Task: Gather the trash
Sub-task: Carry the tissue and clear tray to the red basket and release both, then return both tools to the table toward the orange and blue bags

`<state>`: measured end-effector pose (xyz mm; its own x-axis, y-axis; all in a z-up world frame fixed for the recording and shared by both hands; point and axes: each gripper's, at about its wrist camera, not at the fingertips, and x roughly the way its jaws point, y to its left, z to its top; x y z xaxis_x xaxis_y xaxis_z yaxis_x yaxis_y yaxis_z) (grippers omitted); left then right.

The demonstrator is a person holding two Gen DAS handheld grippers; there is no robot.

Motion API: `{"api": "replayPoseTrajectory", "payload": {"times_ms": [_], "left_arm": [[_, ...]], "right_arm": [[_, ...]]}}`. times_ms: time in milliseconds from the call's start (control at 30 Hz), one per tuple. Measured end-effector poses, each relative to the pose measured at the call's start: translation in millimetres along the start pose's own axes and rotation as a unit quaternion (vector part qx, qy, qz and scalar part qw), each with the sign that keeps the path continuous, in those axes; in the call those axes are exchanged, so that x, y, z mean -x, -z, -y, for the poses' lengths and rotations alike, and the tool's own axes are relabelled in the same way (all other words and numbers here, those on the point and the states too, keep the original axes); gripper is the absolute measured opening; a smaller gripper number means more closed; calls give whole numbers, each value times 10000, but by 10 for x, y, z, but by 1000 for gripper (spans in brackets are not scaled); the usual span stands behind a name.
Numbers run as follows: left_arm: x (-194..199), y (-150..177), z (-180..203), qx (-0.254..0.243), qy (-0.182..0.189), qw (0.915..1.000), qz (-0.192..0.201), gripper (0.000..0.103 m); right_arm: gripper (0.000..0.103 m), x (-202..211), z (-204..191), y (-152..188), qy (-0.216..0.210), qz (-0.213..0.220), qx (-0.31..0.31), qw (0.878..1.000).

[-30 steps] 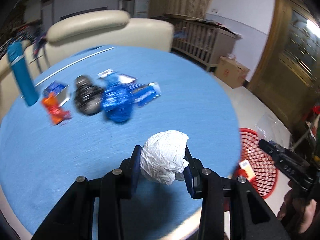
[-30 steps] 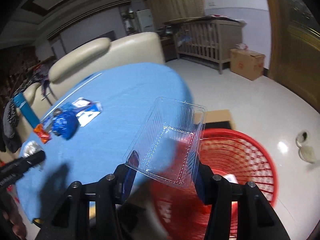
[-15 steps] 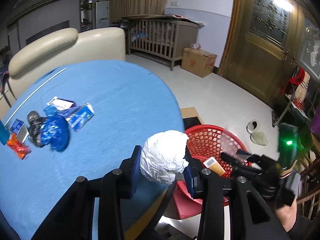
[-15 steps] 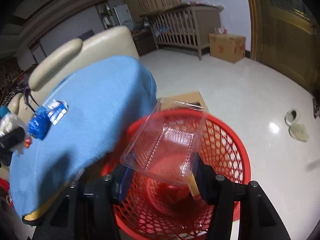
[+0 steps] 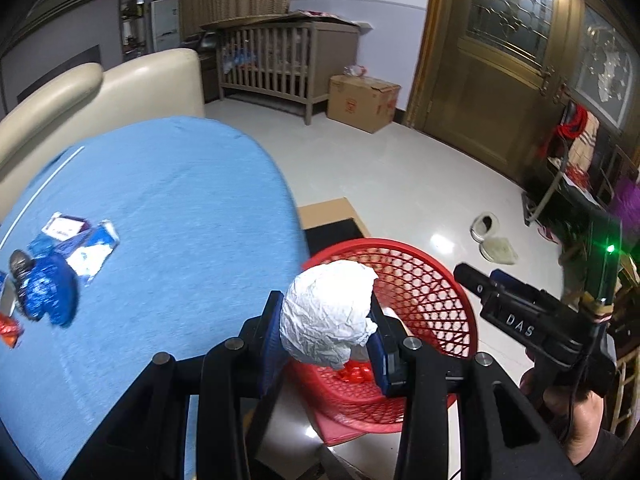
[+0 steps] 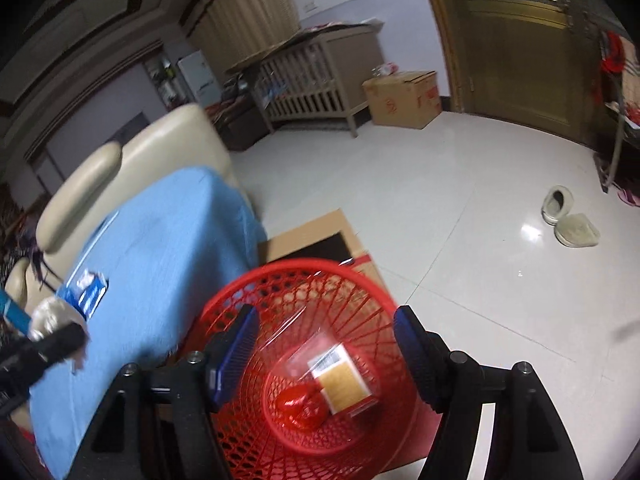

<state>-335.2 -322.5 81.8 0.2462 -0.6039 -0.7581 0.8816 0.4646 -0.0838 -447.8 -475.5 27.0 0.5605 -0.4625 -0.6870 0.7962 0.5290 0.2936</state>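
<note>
Here the table [image 5: 168, 216], under a blue cloth, fills the left of both views, with a cream sofa [image 5: 120, 84] behind its far edge. A red mesh basket [image 5: 424, 280] stands on the floor just off the table's right edge, partly on a flat piece of cardboard [image 6: 308, 236].

Left gripper [image 5: 326, 334]: jaws closed on a crumpled white paper ball [image 5: 328, 316], held at the table's right edge, over the near rim of the basket.

Right gripper [image 6: 326, 340]: jaws spread wide, nothing between them, hanging directly above the basket mouth. In the basket lie a clear plastic tray [image 6: 316, 344], a yellow packet [image 6: 344, 380] and a red wrapper [image 6: 300, 408]; the tray is blurred and hard to outline.

Near the table's left edge: a crumpled blue wrapper [image 5: 50, 294], blue-and-white packets [image 5: 86, 248] touching it, a dark lump [image 5: 18, 262], an orange scrap [image 5: 8, 330].
</note>
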Motion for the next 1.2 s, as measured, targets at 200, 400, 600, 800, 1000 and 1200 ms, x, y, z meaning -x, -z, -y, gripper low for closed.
{"api": "replayPoseTrajectory", "payload": {"times_ms": [200, 400, 600, 800, 1000, 1200], "left_arm": [[-144, -33, 217, -209, 188, 9995, -123, 40], [-338, -55, 307, -230, 340, 9985, -375, 59], [-426, 15, 212, -106, 287, 9973, -672, 82], [-46, 73, -242, 292, 34, 9992, -285, 82], [444, 300, -891, 972, -451, 9942, 121, 82], [878, 651, -1532, 1620, -970, 9813, 375, 82]], "right_arm": [[73, 49, 91, -79, 47, 119, -192, 9997], [73, 103, 100, -85, 69, 185, -208, 9996], [73, 163, 93, -126, 73, 244, -207, 9995], [73, 175, -93, -125, -146, 291, -155, 9993], [77, -13, -743, -6, -678, 116, 227, 9974], [77, -207, -1836, 215, -1327, -127, 1119, 9847]]}}
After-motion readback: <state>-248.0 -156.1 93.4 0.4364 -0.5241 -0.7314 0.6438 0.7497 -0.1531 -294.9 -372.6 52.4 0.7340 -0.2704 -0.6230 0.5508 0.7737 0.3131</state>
